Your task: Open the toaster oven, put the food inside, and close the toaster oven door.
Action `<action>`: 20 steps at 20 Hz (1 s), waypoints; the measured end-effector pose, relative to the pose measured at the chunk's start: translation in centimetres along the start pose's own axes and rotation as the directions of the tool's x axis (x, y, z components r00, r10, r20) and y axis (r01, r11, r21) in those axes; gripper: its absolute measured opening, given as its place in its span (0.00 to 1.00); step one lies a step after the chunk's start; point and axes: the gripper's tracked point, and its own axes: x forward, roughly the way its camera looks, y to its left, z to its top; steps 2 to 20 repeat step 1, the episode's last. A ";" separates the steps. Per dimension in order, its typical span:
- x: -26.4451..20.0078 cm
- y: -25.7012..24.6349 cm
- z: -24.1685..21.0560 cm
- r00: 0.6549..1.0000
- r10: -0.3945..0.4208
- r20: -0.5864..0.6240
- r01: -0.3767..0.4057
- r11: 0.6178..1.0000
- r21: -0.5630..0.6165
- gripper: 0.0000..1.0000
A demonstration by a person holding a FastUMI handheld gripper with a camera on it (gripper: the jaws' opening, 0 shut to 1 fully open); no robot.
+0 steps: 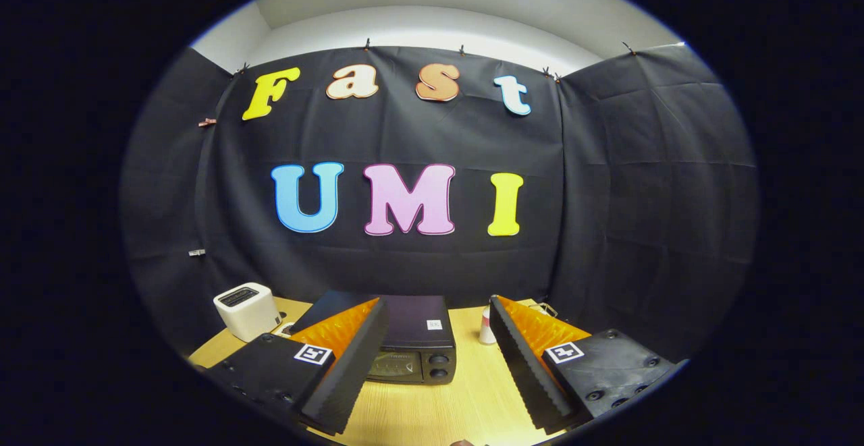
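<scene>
Standing over a pale wood-grain table [466, 399], the gripper [439, 358] hangs with its two fingers spread wide apart, nothing held between them. Each finger [351, 365] is a long wedge with a ribbed inner face, and each carries a small square tag with a black-and-white pattern near its base.

Just ahead, partly behind the left finger, sits the toaster oven [415, 345]: a dark, boxy thing with a smooth flat top and rounded edges. Its door looks shut. Two round knobs are stacked on the right of its front, beside a dim panel (any print there is too faint to read). A small white sticker [434, 324] lies on the top, its marking too small to make out.

To the left of the oven, near the table's far corner, stands a white toaster [247, 310], a rounded block with a dark slot in its top. To the right of the oven, just beside the right finger, is a small white cup [486, 328], upright, with a reddish band. Behind everything hangs creased black cloth, clipped along its upper edge.
</scene>
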 end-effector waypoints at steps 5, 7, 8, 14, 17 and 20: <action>0.1 0.2 0.0 1.000 0.008 -0.002 -0.008 1.000 0.002 0.99; 0.1 0.2 0.0 1.000 0.008 -0.002 -0.008 1.000 0.002 0.99; 0.1 0.2 0.0 1.000 0.008 -0.002 -0.008 1.000 0.002 0.99; 0.1 0.2 0.0 1.000 0.008 -0.002 -0.008 1.000 0.002 0.99; 0.1 0.2 0.0 1.000 0.008 -0.002 -0.008 1.000 0.002 0.99; 0.1 0.2 0.0 1.000 0.008 -0.002 -0.008 1.000 0.002 0.99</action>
